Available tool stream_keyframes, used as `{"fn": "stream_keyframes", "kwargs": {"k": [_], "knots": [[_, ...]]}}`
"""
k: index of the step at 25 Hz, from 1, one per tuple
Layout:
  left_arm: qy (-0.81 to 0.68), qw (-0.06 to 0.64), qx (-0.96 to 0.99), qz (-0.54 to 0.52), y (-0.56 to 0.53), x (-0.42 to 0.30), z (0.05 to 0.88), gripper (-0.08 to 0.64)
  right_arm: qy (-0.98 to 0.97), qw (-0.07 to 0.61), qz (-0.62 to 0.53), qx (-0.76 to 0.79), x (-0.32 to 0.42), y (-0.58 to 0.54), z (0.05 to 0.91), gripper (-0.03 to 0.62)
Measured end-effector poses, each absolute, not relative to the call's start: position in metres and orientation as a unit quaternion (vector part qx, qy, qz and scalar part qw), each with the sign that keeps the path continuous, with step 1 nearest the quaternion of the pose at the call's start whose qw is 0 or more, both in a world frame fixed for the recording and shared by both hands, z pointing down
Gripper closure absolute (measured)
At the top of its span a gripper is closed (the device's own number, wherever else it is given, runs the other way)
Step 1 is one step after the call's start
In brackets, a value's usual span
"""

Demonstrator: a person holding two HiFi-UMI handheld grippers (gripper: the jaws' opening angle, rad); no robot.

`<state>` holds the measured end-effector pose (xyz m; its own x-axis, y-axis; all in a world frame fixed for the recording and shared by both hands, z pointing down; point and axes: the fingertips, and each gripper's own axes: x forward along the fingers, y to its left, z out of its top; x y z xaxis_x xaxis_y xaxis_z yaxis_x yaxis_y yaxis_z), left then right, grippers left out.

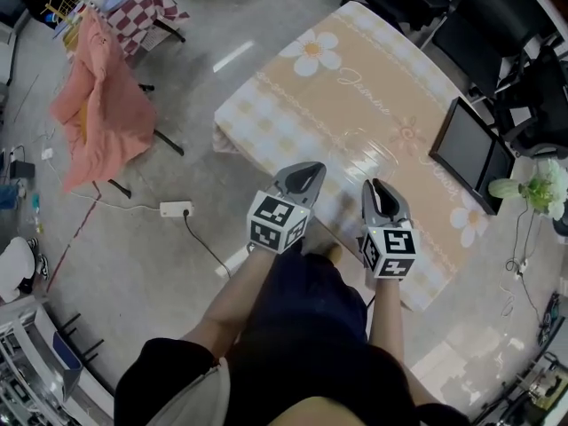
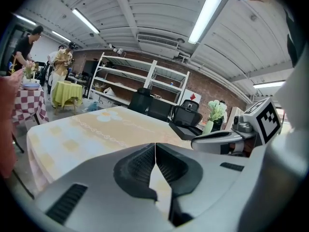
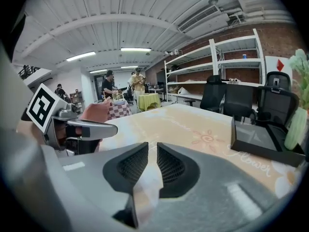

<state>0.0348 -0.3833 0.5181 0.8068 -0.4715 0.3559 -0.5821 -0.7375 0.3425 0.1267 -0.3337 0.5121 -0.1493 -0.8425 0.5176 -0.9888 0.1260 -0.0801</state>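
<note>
The left gripper (image 2: 155,146) has its ribbed black pads pressed together on nothing. The right gripper (image 3: 152,149) is barely parted, with a thin empty slit. Both hang above the near edge of the peach, daisy-printed glossy tablecloth (image 1: 355,87). Farther along it lies a flat black rectangular tray (image 1: 470,153).

The grey left hand-held gripper (image 1: 307,170) and right hand-held gripper (image 1: 375,188) bore black-and-white marker cubes (image 1: 277,221); the person (image 1: 297,327) wore navy.

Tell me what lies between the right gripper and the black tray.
Only bare tablecloth. In the right gripper view, the peach printed cloth runs unbroken from the right gripper to the black tray, and the head view agrees.
</note>
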Motion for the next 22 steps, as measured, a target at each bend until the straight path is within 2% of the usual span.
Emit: {"fn": "stream_keyframes", "kwargs": {"k": [5,17,22], "knots": [[-0.292,0.229,0.918,0.138,-0.384,0.021,0.530,0.548,-0.743,0.221,0.223,0.591,0.106,-0.338,0.533,0.502],[-0.315,0.249,0.906,0.136,-0.394,0.000,0.542,0.548,-0.743,0.365,0.196,0.526,0.090,-0.349,0.567,0.495],[-0.320,0.258,0.902,0.135,-0.399,-0.002,0.547,0.548,-0.749,0.393,0.189,0.499,0.084,-0.351,0.573,0.495]]}}
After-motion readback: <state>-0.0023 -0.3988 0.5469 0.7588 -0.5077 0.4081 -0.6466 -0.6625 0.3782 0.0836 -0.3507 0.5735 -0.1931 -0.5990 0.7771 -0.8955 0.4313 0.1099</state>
